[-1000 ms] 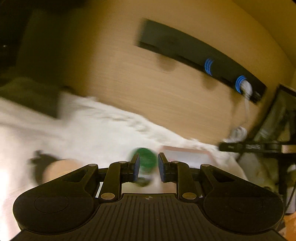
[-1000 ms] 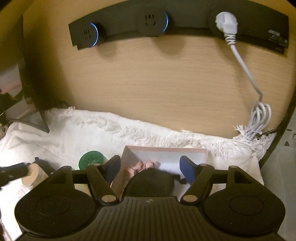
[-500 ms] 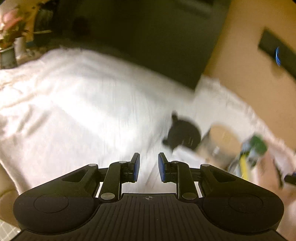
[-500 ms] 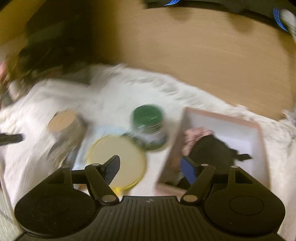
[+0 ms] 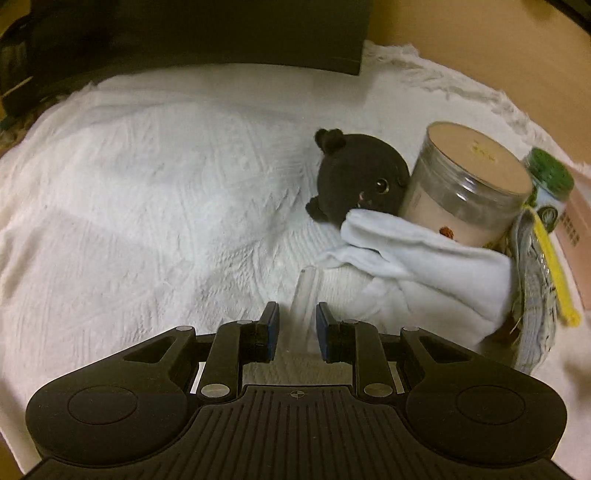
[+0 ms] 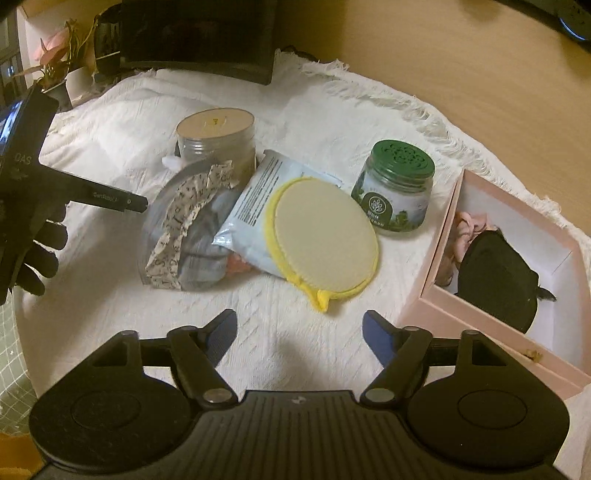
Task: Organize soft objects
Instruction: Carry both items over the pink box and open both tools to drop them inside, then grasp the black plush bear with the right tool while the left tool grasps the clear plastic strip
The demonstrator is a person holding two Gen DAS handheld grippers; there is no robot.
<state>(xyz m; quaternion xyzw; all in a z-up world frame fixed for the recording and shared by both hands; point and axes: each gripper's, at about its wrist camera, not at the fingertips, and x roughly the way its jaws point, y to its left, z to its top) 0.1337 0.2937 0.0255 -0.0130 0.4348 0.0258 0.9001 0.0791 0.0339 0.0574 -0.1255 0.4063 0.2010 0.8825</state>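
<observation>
In the left wrist view a black plush toy (image 5: 356, 177) lies on the white cloth against a clear jar (image 5: 469, 181), with a white folded cloth (image 5: 424, 266) in front of it. My left gripper (image 5: 297, 326) hovers before the cloth, jaws narrowly apart and empty. In the right wrist view my right gripper (image 6: 299, 332) is open and empty above the cloth. Ahead lie a yellow-rimmed round pad (image 6: 325, 236), a pale blue packet (image 6: 255, 199) and a patterned fabric bundle (image 6: 184, 229). A pink box (image 6: 443, 295) on the right holds a black soft item (image 6: 498, 277) and a pink one (image 6: 465, 229).
A green-lidded jar (image 6: 397, 188) stands beside the box. The clear jar (image 6: 218, 140) stands behind the bundle. A dark box (image 5: 221, 33) sits at the back. The other gripper and gloved hand (image 6: 33, 206) show at left. A wooden wall (image 6: 461, 74) borders the fringed cloth.
Both cameras swung left and down, away from the wall sockets. The left view now faces the plush and white cloth; the right view backed off the box and now shows the pile.
</observation>
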